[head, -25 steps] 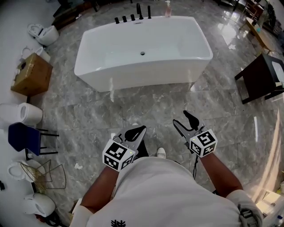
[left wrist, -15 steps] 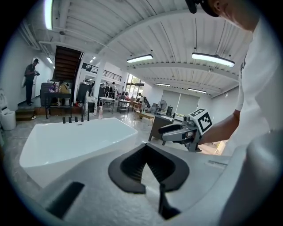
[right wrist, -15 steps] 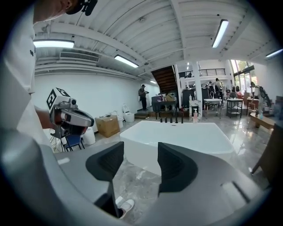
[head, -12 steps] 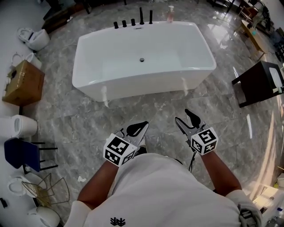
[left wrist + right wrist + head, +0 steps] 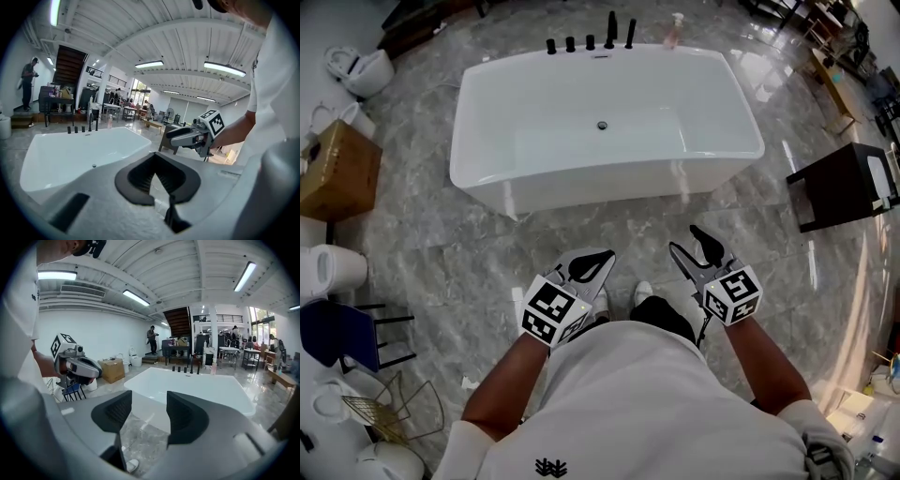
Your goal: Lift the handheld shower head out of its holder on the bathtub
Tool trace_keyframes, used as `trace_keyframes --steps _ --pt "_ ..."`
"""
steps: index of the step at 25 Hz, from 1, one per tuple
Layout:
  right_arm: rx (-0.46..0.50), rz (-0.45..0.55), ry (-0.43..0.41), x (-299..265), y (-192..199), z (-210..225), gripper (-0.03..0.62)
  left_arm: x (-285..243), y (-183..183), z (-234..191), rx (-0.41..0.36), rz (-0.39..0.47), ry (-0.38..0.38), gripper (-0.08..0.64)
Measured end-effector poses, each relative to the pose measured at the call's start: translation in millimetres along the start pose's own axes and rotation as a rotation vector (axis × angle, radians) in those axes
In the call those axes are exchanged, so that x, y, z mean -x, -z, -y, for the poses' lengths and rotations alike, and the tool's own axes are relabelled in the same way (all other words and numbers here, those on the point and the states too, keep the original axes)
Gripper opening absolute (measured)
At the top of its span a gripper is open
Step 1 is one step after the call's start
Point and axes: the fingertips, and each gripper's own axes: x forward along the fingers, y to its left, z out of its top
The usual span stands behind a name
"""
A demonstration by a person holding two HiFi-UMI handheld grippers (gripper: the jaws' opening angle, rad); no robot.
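Note:
The white bathtub (image 5: 487,178) stands on the marble floor ahead of me. A row of black fixtures (image 5: 591,41) lines its far rim, with two taller black uprights (image 5: 621,30) at the right end. From here I cannot tell which one is the handheld shower head. My left gripper (image 5: 598,261) is shut, its tips touching and nothing in it. My right gripper (image 5: 697,249) is open and empty; its jaws have just been closing a little. Both are held over the floor, well short of the tub's near wall.
A pink bottle (image 5: 676,28) stands on the rim right of the fixtures. A dark side table (image 5: 848,183) is at the right. At the left are a cardboard box (image 5: 337,173), toilets (image 5: 328,272), a blue chair (image 5: 337,333) and a wire rack (image 5: 380,408). A person (image 5: 27,86) stands far behind.
I have walked toward the bathtub, which now lies closer and larger in the head view. Both grippers came forward with me and kept their pose.

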Motion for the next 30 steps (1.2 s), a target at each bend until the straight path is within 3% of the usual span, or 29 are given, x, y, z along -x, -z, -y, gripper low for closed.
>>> trace_keyframes --steps 7,18,30 --pt "-0.002 -0.006 -0.018 -38 -14 26 0.245 -20 -10 -33 0.016 -0.008 -0.004 0.006" --pt "0.025 0.024 -0.122 -117 -68 109 0.245 -74 -69 -101 0.04 -0.01 -0.109 0.006" --pt "0.05 0.01 -0.21 -187 -91 198 0.243 -142 -112 -156 0.084 0.0 -0.199 0.006"
